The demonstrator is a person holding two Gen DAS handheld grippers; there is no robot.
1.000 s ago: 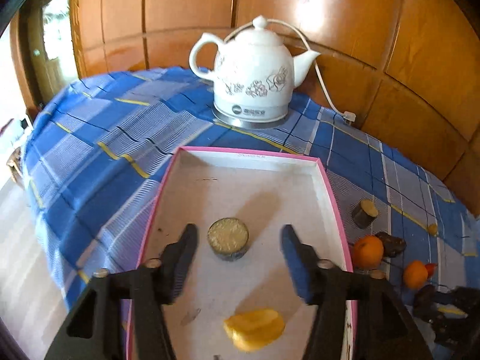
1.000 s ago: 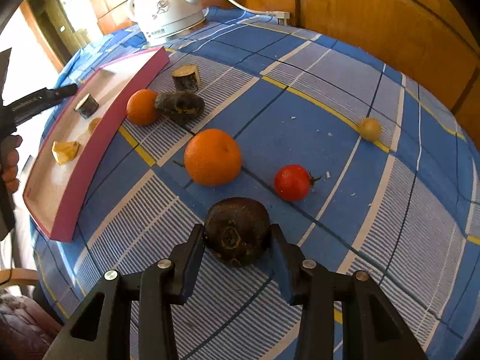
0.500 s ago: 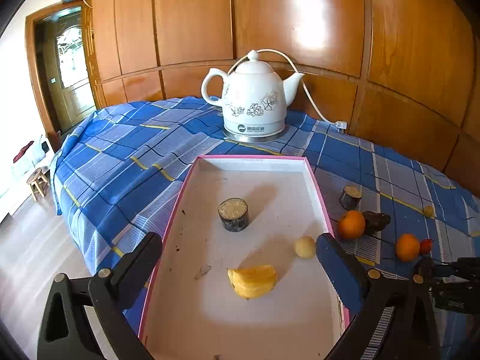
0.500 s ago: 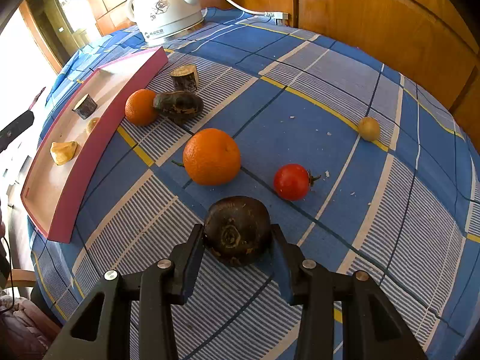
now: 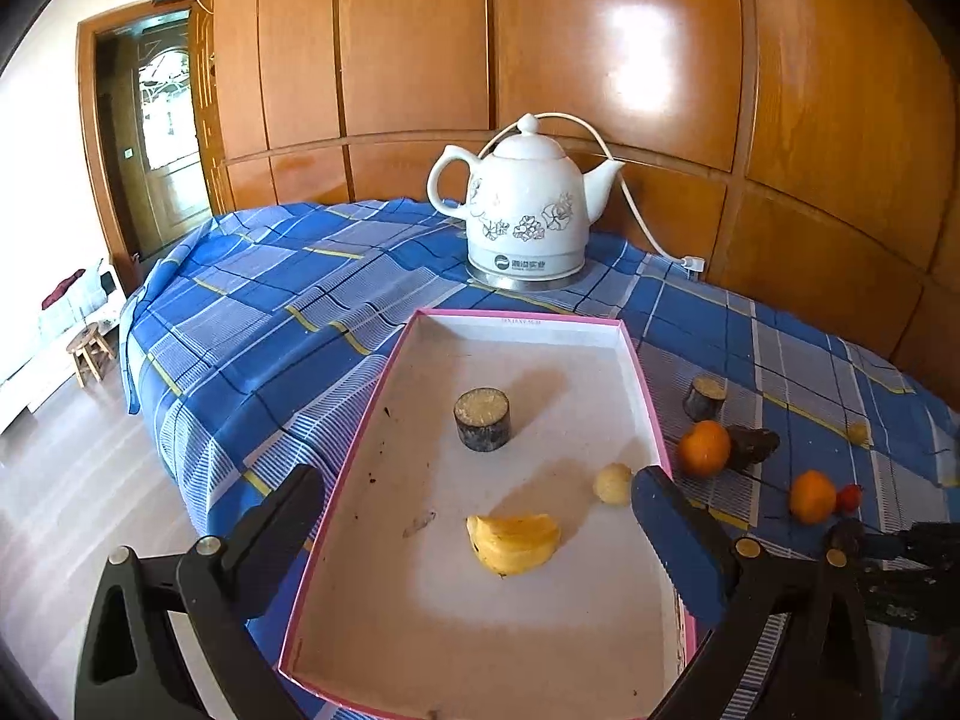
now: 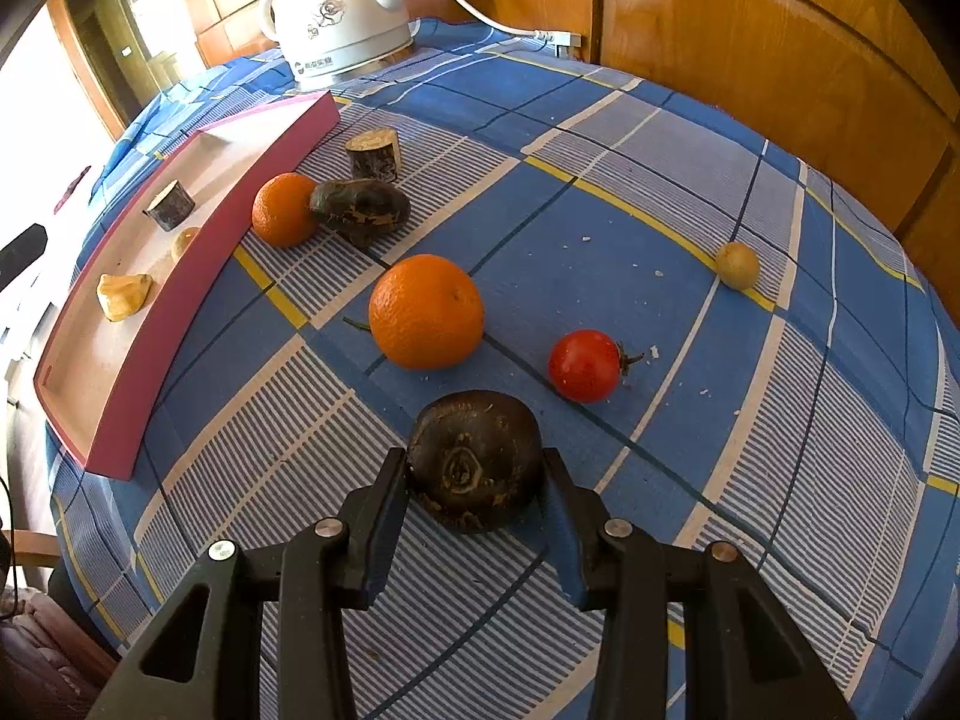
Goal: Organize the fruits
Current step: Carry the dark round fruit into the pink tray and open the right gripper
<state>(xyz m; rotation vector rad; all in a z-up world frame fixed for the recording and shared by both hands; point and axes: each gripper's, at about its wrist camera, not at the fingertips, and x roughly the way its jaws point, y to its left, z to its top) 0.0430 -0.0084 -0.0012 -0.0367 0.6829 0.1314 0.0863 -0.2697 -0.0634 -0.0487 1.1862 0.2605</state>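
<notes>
Gripping a dark round fruit (image 6: 474, 459), the right tongs (image 6: 477, 483); left tongs (image 5: 474, 510) gape empty above the tray (image 5: 645, 378).

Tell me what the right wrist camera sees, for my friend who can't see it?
The right gripper squeezes a dark round fruit on a blue checked cloth. Beyond lie an orange, a tomato and a pink tray.

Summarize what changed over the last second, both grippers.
The left gripper has just opened wide, letting go of the dark cylinder piece, and drew back from it; the piece now stands alone in the pink tray. Unchanged: right gripper clamped on the dark round fruit, other fruit on the cloth.
</notes>
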